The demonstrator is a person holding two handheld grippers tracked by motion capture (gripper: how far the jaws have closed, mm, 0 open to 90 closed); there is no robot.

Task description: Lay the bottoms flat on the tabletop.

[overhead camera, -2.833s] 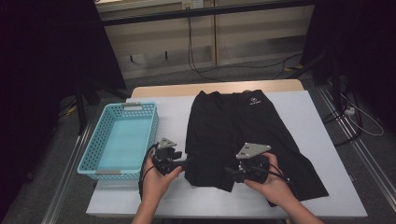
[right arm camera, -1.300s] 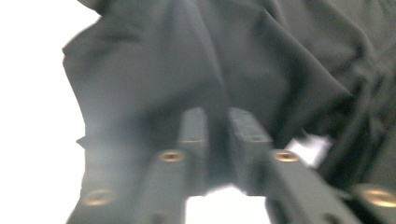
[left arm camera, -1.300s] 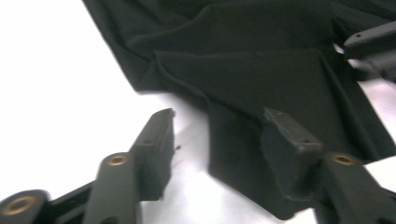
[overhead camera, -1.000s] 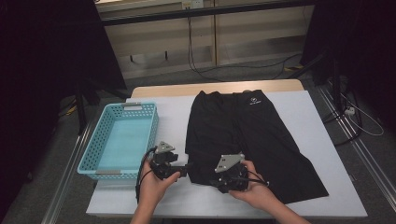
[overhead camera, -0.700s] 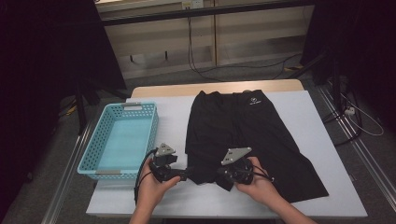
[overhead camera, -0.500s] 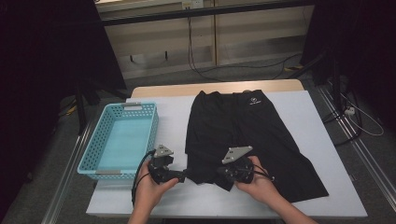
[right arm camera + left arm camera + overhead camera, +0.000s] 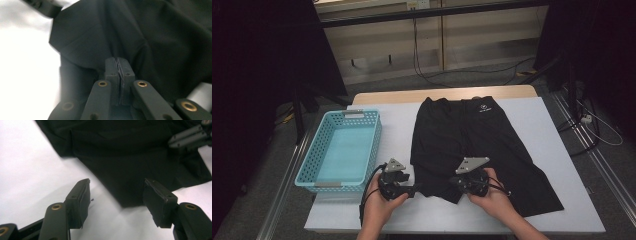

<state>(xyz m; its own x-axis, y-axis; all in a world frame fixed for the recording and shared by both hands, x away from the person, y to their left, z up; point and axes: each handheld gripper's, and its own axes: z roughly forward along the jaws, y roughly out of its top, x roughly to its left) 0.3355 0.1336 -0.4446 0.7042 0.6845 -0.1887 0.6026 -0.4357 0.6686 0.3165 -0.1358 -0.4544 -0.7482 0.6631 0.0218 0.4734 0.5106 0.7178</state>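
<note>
Pale bench (image 7: 552, 135) is ringed by dark curtains and cabled floor. Black shorts (image 7: 482, 140) are spread flat at centre, beside a blue basket (image 7: 339, 150). Left claw (image 7: 116, 195) is spread over the hem; right claw (image 7: 119, 67) is pressed together, pinching cloth.

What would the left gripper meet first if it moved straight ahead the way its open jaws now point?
Most likely the black shorts: the left gripper stands open, its jaws aimed at the near hem corner lying on the white table. Beyond that is the right gripper; depth is hard to judge.
</note>
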